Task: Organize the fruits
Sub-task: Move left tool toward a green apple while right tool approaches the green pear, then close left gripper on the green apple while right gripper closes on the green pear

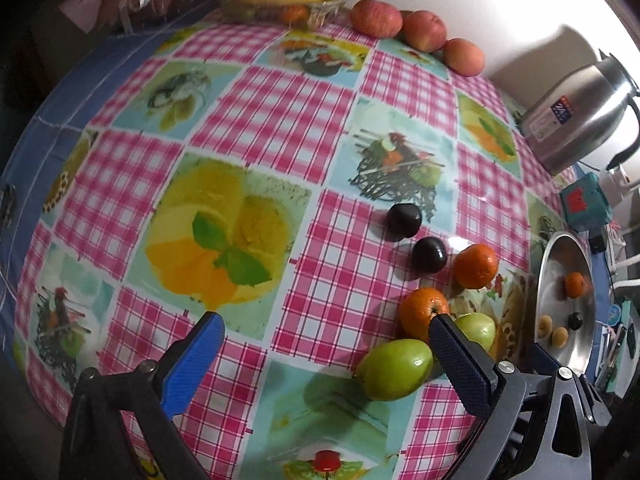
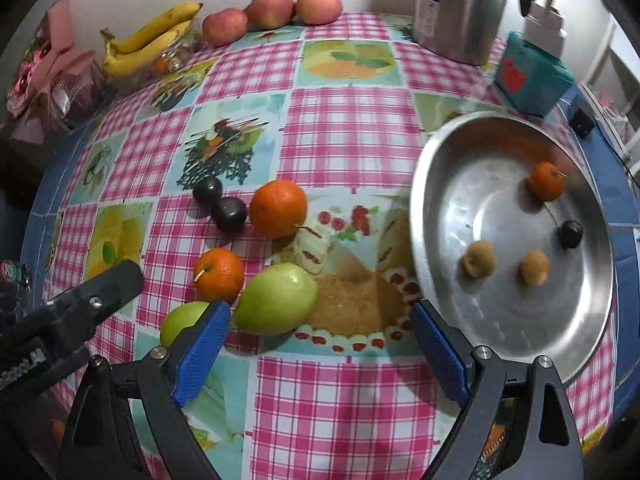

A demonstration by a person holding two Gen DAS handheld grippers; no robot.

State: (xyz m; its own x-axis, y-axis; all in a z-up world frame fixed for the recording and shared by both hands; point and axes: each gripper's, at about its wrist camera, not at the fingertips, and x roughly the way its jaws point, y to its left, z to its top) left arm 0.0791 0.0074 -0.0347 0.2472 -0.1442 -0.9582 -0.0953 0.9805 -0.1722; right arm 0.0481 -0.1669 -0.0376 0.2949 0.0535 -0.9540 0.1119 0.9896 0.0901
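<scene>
Loose fruit lies on the checked tablecloth: two green fruits (image 2: 276, 299) (image 2: 182, 320), two oranges (image 2: 279, 208) (image 2: 219, 274) and two dark plums (image 2: 230, 212) (image 2: 207, 189). A steel bowl (image 2: 448, 184) at the right holds a small orange (image 2: 545, 181), a dark plum (image 2: 570, 233) and two tan fruits (image 2: 479, 264). My left gripper (image 1: 326, 330) is open and empty; a green fruit (image 1: 396, 368) sits by its right finger. My right gripper (image 2: 320, 320) is open and empty, in front of the larger green fruit. The left gripper (image 2: 96, 296) shows at its left.
Bananas (image 2: 152, 38) in a glass dish and three apples (image 2: 272, 8) line the far edge. A steel kettle (image 2: 460, 8) and a teal box (image 2: 528, 76) stand at the back right. A pink gift box (image 2: 48, 76) sits at the far left.
</scene>
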